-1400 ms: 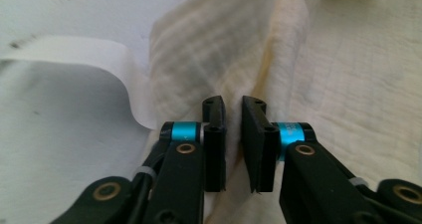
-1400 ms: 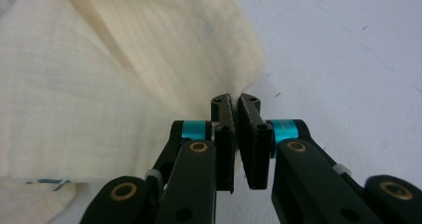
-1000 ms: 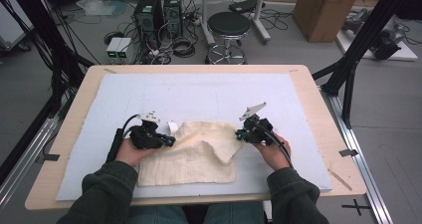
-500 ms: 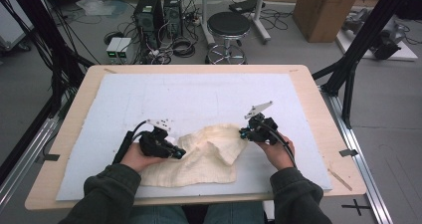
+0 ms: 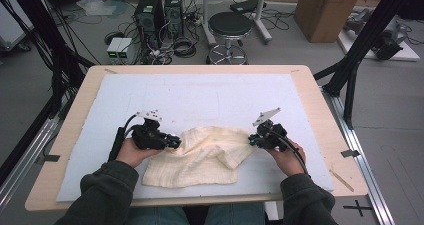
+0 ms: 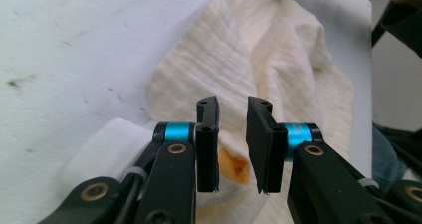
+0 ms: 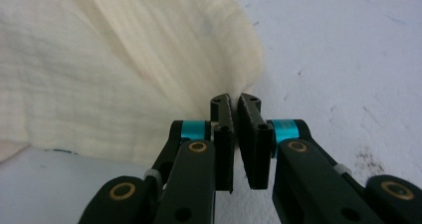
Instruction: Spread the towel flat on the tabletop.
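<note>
A cream cloth (image 5: 205, 155) lies rumpled on the white mat (image 5: 200, 95), near the front edge. My left gripper (image 5: 176, 143) is at the cloth's left edge. In the left gripper view its jaws (image 6: 232, 104) have just been opening and stand apart. The cloth (image 6: 278, 59) lies under and beyond them with no pad pressing on it, and a small orange patch (image 6: 233, 165) shows below the gap. My right gripper (image 5: 251, 140) holds the cloth's right edge. In the right gripper view its jaws (image 7: 235, 99) are shut on a corner of the cloth (image 7: 124, 59).
The mat covers most of the wooden table (image 5: 310, 85). Bare mat stretches behind the cloth and to both sides. Beyond the table stand a black stool (image 5: 229, 25), computer towers (image 5: 160, 7) and a cardboard box (image 5: 327, 7). Black frame posts (image 5: 355, 60) flank the table.
The left gripper pushed the cloth's left edge toward the middle and bunched it, then its jaws parted. The right gripper shifted slightly right, still holding its corner.
</note>
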### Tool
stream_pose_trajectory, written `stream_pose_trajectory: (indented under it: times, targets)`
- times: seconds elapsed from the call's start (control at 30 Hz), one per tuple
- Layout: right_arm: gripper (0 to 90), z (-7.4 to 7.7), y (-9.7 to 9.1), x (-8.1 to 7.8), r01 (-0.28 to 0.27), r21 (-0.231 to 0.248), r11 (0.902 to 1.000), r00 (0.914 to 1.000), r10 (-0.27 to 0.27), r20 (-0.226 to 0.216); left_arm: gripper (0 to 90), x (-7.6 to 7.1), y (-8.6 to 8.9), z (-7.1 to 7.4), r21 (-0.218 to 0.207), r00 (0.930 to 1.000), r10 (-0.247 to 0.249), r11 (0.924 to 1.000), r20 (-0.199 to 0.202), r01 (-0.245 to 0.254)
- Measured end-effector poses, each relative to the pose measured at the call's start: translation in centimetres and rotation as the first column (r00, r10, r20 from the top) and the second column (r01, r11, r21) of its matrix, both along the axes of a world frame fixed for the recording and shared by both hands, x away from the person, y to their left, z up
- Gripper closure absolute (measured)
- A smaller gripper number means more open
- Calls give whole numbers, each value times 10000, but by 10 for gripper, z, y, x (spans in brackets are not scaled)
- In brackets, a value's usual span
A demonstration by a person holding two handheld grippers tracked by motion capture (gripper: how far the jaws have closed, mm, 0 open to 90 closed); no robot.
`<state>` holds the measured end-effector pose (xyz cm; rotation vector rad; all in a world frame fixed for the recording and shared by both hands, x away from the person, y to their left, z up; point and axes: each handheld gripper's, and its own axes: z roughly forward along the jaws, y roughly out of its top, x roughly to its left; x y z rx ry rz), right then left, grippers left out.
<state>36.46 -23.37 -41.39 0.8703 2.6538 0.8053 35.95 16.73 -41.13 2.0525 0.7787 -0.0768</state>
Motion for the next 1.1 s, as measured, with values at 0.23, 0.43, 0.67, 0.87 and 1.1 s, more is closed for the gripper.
stream_pose_trajectory:
  times: [0.23, 0.43, 0.67, 0.87, 1.1]
  targets:
    - [852, 1, -13, -2, 175, -20, 9998, 9998, -174, 78, 731, 12, -9, -1, 712, 9949, 901, 9931, 444, -931]
    - [851, 1, -14, -2, 189, 0, 9998, 9998, -189, 114, 718, 21, -26, -7, 1317, 9912, 1180, 9834, 592, -1249]
    - [850, 0, -15, 0, 202, 42, 9998, 9997, -202, 133, 684, 26, -33, -17, 2038, 9908, 1307, 9697, 342, -1350]
    - [850, -1, -12, 2, 160, 71, 9998, 9997, -162, 177, 633, 23, -42, -20, 2466, 9862, 1326, 9569, 987, -1533]
    - [851, -1, -7, 6, 155, 277, 9995, 9997, -159, 160, 834, 16, -52, -18, 2832, 9820, 954, 9489, 1631, -1392]
